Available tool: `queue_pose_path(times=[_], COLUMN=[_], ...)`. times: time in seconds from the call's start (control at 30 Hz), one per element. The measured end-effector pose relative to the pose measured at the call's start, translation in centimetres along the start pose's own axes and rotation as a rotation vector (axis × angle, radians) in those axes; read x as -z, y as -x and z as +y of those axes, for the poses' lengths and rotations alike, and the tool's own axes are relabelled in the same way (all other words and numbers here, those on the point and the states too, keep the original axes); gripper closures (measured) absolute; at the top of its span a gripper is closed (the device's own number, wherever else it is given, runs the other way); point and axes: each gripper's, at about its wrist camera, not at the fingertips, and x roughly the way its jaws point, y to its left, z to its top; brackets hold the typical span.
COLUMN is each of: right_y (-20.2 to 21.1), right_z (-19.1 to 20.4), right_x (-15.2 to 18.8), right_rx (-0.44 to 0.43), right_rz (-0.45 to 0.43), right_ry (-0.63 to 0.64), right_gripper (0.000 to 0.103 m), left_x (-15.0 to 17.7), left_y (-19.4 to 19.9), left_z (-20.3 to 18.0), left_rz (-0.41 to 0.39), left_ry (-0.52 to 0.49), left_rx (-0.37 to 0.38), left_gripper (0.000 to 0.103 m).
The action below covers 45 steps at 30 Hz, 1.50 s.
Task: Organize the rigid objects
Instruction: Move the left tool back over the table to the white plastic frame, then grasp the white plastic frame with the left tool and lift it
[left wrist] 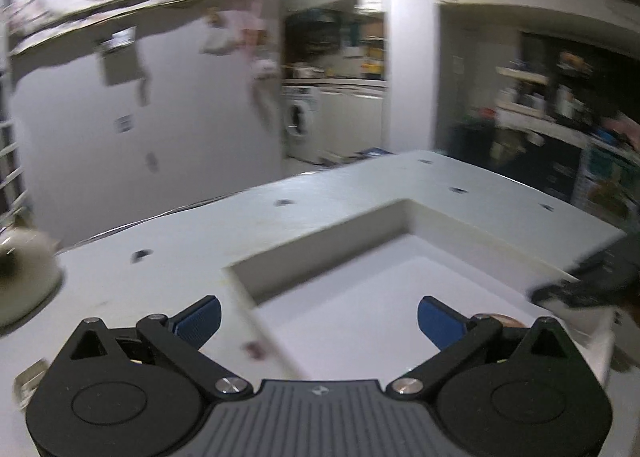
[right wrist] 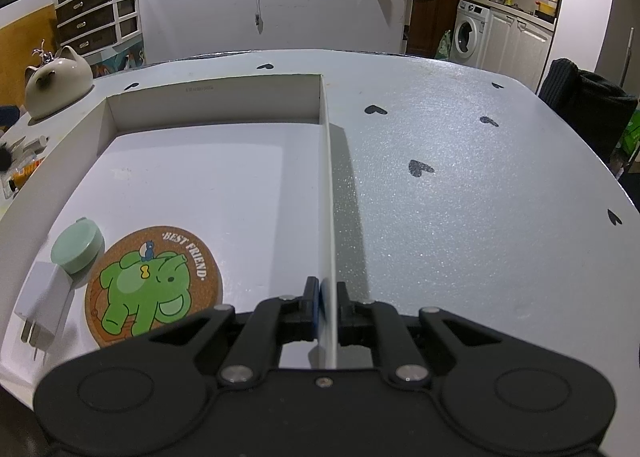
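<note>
A shallow white box (right wrist: 216, 101) lies on the table. In its near left corner are a round cork coaster (right wrist: 154, 287) with a green elephant, a pale green round case (right wrist: 76, 245) and a white plug charger (right wrist: 42, 305). My right gripper (right wrist: 327, 291) is shut on the box's right wall, the thin card pinched between its pads. In the left wrist view my left gripper (left wrist: 318, 313) hovers over the box (left wrist: 320, 245), jaws wide open with nothing between them. A sliver of the coaster (left wrist: 506, 319) shows behind its right finger. The right gripper (left wrist: 592, 281) is a dark blur at the box's right edge.
The pale table (right wrist: 460, 177) has small black heart marks. A cat-shaped ceramic pot (right wrist: 56, 81) stands at its far left corner, with small loose items (right wrist: 24, 153) along the left edge. A dark chair back (right wrist: 580, 105) is beyond the right edge.
</note>
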Motion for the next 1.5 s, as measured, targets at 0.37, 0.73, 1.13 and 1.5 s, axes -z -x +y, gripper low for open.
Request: queue_pose_path(times=[0.37,0.73,1.13,1.5], right_y=[0.1,0.1,0.1,0.1], right_z=[0.1,0.1,0.1,0.1], right_x=[0.1,0.2,0.2,0.2], right_rx=[0.004,0.007,0.008,0.008], right_rz=[-0.004,-0.008,-0.008,-0.008], right_ry=[0.001,0.002,0.003,0.003], right_gripper=[0.094,0.094,0.094,0.094], left_x=[0.5,2.8,5.3,5.4], left_y=[-0.3,0.3,-1.4,-1.2], left_z=[9.3,17.8,21.3,22.0], left_rz=[0.024,0.089,0.128,0.108], left_ry=[0.179,0.387,0.531,0.590], left_rx=[-0.279,-0.453,-0.507,-0.477], left_gripper=[0.000,0.000,0.010,0.037])
